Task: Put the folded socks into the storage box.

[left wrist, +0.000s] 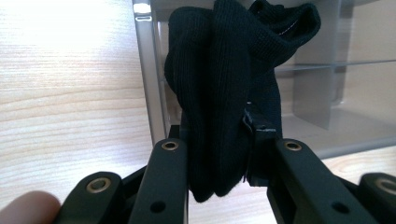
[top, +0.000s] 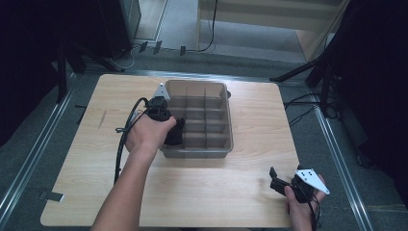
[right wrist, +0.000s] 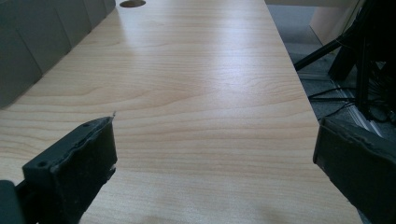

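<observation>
A black knitted sock [left wrist: 224,88] hangs bunched between the jaws of my left gripper [left wrist: 217,147], which is shut on it. In the high view the left gripper [top: 169,126] holds the sock [top: 176,134] over the near-left corner of a translucent grey divided bin [top: 219,86]. The sock's upper end leans past the bin's wall [left wrist: 148,74] toward a compartment. My right gripper [top: 273,177] rests low near the table's front right corner. Its jaws stand wide apart over bare wood [right wrist: 215,140], with nothing between them.
The bin has several compartments split by thin dividers [top: 204,120] and sits at the middle back of the wooden table [top: 86,168]. A round hole [right wrist: 132,3] lies in the tabletop beside the bin. Stand legs and cables [top: 308,101] are on the floor to the right.
</observation>
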Demonstrator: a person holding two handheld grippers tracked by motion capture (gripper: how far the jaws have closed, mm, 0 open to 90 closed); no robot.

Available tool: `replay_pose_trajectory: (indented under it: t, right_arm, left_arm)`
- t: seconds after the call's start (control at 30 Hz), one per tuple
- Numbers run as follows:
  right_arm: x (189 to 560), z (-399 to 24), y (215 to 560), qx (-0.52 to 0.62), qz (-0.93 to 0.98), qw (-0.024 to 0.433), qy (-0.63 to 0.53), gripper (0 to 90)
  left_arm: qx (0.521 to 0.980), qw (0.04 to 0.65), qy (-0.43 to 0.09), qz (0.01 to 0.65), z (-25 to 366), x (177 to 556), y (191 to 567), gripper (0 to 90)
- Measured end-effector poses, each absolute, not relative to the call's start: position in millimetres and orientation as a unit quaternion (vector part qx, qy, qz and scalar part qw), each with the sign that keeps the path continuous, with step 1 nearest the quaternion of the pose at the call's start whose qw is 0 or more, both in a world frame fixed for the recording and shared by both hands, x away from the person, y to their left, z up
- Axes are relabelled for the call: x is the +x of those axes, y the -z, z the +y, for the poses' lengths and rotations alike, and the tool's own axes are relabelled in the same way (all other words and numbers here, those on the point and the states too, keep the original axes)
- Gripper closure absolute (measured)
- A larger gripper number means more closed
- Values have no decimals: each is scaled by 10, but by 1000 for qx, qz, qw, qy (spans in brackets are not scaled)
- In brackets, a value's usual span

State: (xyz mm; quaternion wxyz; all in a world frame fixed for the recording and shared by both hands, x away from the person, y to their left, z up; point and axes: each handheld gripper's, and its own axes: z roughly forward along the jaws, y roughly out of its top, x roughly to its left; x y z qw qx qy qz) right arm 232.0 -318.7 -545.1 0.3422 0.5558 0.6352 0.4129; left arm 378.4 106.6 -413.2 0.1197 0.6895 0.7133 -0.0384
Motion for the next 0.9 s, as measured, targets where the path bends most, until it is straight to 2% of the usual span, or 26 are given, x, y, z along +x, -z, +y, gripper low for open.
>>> replay_pose_trajectory:
  t: [0.33,0.47,0.6,0.77,0.87,0.9]
  right_arm:
    - [2321,-3183,5451,555,636,341,-413,0]
    - [2322,-3182,5451,555,637,341,-413,0]
    - [2322,-3183,5451,555,637,341,-413,0]
    - [2322,-3184,5451,555,637,341,-413,0]
    - [2322,-3182,5451,555,637,341,-412,0]
    - [2323,-3182,5451,555,637,341,-412,0]
  left_arm:
    - [722,70,-26,688,893,3773,4302,743]
    - [738,41,-33,673,802,3766,4378,739]
    - [742,39,-29,669,780,3764,4422,728]
    - [743,38,-5,668,801,3770,4440,643]
    - [741,54,2,669,816,3779,4387,510]
    - [742,60,2,668,828,3783,4355,490]
